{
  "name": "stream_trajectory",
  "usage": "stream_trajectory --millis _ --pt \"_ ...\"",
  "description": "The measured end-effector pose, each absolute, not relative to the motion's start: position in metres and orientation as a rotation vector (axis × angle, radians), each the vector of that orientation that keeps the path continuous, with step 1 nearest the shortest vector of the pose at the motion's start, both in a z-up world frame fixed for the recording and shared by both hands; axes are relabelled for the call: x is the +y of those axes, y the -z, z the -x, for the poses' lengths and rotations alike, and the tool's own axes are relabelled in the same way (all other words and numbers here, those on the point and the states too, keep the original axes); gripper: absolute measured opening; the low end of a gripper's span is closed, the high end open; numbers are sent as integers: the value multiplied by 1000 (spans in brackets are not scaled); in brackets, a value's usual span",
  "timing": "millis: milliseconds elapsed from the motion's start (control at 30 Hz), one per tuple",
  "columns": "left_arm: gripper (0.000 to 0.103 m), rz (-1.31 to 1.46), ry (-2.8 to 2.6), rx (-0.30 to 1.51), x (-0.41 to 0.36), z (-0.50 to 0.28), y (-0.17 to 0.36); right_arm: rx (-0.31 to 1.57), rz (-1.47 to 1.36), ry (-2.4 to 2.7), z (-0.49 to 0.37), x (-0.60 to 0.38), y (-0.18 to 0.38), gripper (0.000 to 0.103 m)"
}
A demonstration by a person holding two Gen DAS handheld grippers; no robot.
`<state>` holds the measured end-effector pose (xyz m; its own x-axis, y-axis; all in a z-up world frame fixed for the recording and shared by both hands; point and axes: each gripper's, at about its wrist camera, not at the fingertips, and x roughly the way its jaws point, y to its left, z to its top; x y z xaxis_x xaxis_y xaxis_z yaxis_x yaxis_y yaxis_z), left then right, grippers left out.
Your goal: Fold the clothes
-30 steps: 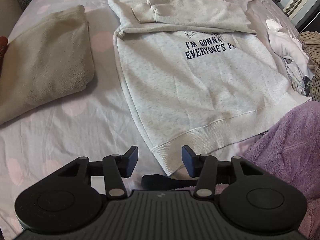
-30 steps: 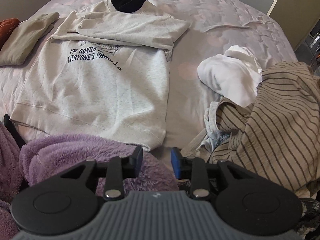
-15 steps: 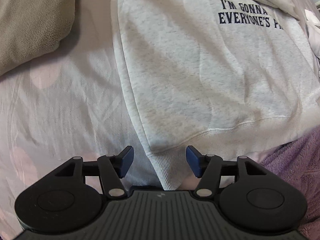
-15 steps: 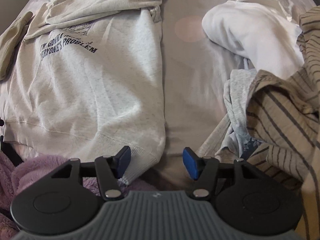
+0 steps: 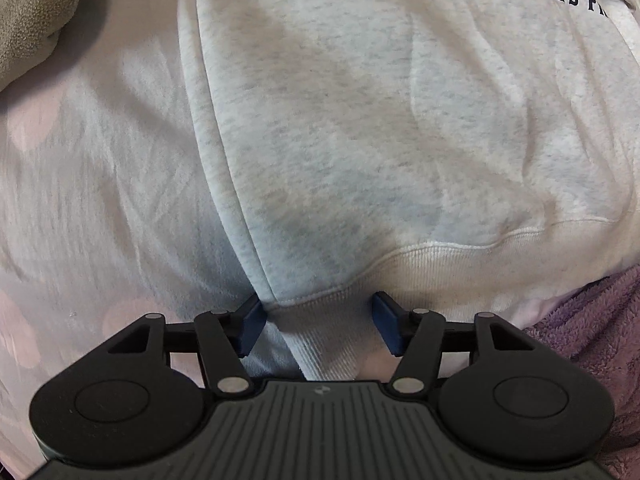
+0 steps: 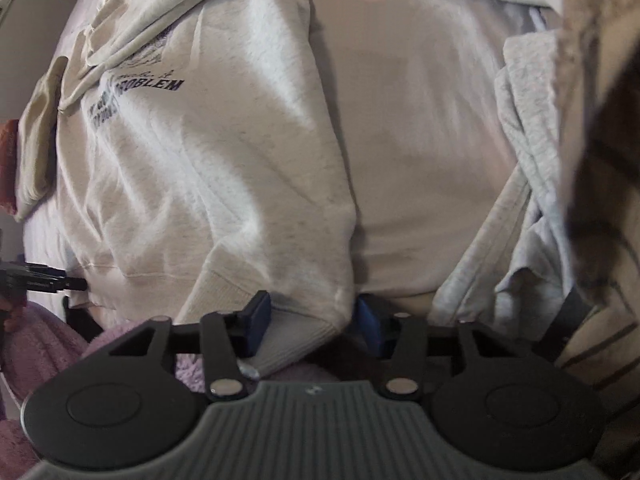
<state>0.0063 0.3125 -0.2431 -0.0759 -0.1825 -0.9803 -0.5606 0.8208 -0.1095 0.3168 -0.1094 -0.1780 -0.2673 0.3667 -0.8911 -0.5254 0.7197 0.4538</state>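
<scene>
A light grey sweatshirt [image 5: 360,120] with dark printed lettering lies flat on the bed, sleeves folded across its chest. My left gripper [image 5: 316,324] is open, its blue pads on either side of the ribbed hem's left corner [image 5: 324,344]. My right gripper [image 6: 310,326] is open around the hem's right corner [image 6: 304,332]; the sweatshirt body [image 6: 208,152] spreads up and left. The left gripper's tip [image 6: 44,278] shows at the left edge of the right wrist view.
A folded beige garment [image 5: 36,16] lies to the left on the pink-spotted sheet [image 5: 92,184]. A purple fleece [image 5: 592,320] lies at the near edge. A striped brown garment [image 6: 600,160] and a grey one [image 6: 528,128] are piled on the right.
Both grippers have moved forward and down onto the sweatshirt's bottom hem. Each hem corner now sits between open pads; the right pads are slightly closer together.
</scene>
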Motion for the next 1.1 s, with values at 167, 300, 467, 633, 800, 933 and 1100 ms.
stream_trajectory --millis 167,300,467,633,800,933,1100 --pt "21 553 -322 1588 307 1 227 1528 217 -873 -306 -101 153 8" --pt "10 516 -287 1509 301 10 197 1428 253 -867 -299 -101 122 6" --pt "4 484 -250 1363 304 19 136 1296 225 -877 -294 -109 69 3" --pt "4 444 -248 1263 307 15 79 1196 279 -903 -273 -106 24 3" --pt "3 416 -276 1176 314 32 35 1127 297 -915 -260 -110 -7 2" --pt "3 414 -294 1126 319 55 14 1091 295 -924 -250 -122 -24 2" --pt "2 428 -293 1093 313 84 4 1050 259 -915 -235 -150 -44 0"
